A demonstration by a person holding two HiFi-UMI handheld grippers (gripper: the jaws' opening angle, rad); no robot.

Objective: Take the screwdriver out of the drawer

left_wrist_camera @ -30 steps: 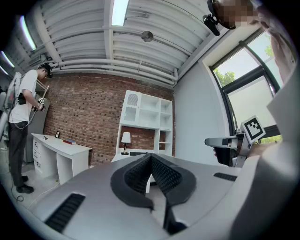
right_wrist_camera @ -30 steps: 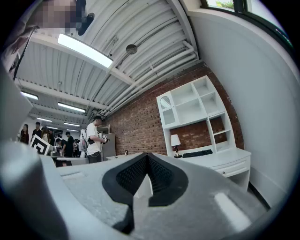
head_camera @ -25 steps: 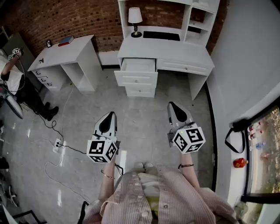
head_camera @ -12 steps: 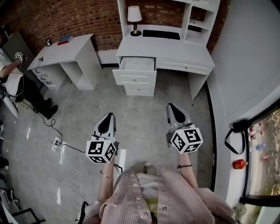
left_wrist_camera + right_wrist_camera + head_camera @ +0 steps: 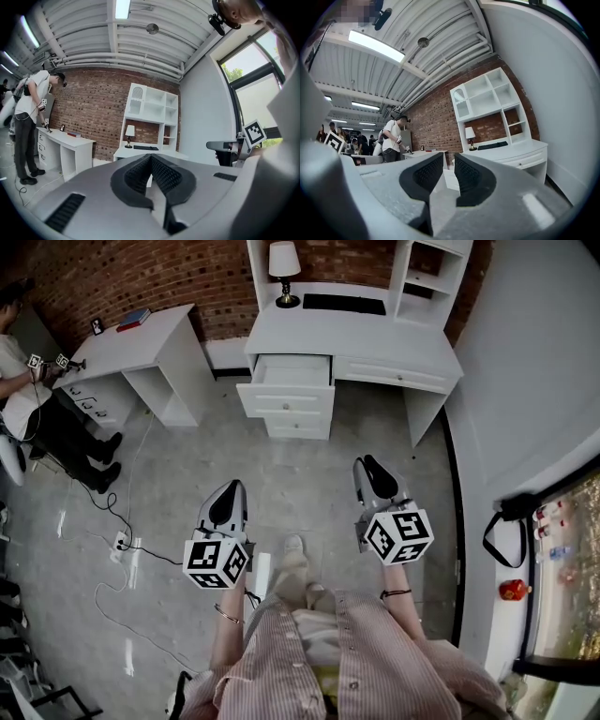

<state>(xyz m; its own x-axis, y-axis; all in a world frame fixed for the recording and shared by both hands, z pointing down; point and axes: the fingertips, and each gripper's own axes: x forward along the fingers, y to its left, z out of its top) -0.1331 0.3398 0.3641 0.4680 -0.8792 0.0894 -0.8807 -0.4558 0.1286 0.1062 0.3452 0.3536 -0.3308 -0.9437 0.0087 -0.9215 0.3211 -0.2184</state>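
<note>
The white desk (image 5: 356, 341) stands against the brick wall, and its top left drawer (image 5: 292, 371) is pulled out. The screwdriver shows in no view. Both grippers are held level over the floor, well short of the desk, pointing at it. My left gripper (image 5: 234, 486) is shut, its ribbed pads meeting at the tip with nothing between them (image 5: 151, 156). My right gripper (image 5: 367, 463) is opening: a narrow gap shows between its pads (image 5: 449, 161), and nothing is in it.
A lamp (image 5: 283, 261) and a keyboard (image 5: 344, 304) sit on the desk under the hutch. A second white desk (image 5: 141, 338) stands at the left, with a person (image 5: 37, 399) beside it. Cables and a power strip (image 5: 127, 545) lie on the floor. A wall runs along the right.
The desk has slid slightly up the head view and one of my feet now shows forward between the grippers. The person at the left has come further into view.
</note>
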